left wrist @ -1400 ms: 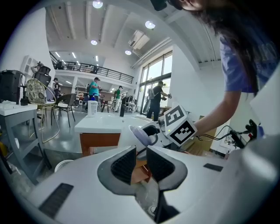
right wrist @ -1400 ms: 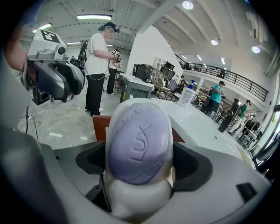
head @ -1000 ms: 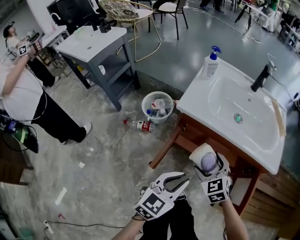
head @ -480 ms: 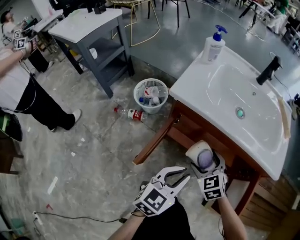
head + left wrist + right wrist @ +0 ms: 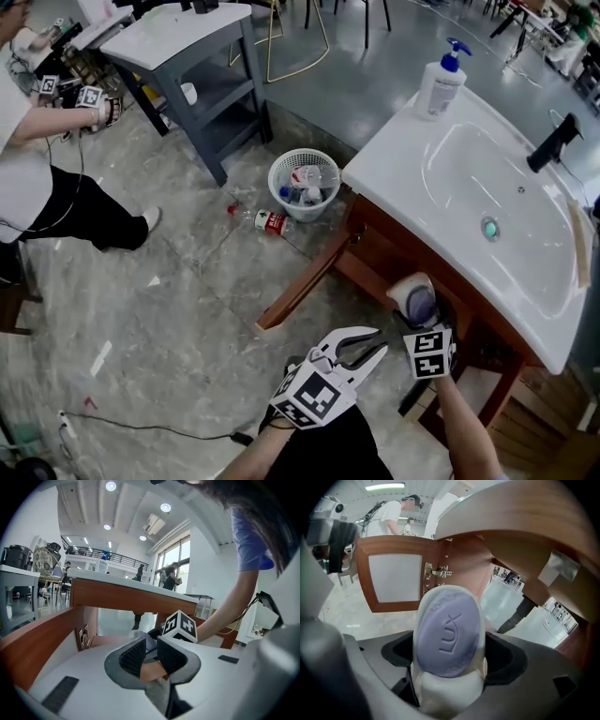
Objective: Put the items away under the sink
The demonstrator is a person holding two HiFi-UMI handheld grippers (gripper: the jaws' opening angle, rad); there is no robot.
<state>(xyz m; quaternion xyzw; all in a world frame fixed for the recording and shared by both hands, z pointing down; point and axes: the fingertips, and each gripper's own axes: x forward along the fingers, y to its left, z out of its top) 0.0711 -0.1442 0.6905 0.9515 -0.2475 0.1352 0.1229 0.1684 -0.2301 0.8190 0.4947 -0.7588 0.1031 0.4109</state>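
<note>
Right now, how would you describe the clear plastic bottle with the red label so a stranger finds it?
Find the white ceramic sink on the brown wooden cabinet. On the grey floor beside that cabinet stands a white mesh waste basket. The clear plastic bottle with the red label lies next to it, the only bottle on the floor.

Clutter on the mottled grey floor
A white mesh wastebasket full of rubbish stands upper centre, and a plastic bottle with a red label lies on its side just beside it, to the lower left. A grey table with a lower shelf fills the top left; a person in white top and black trousers stands at the left edge; a black cable trails lower left
</note>
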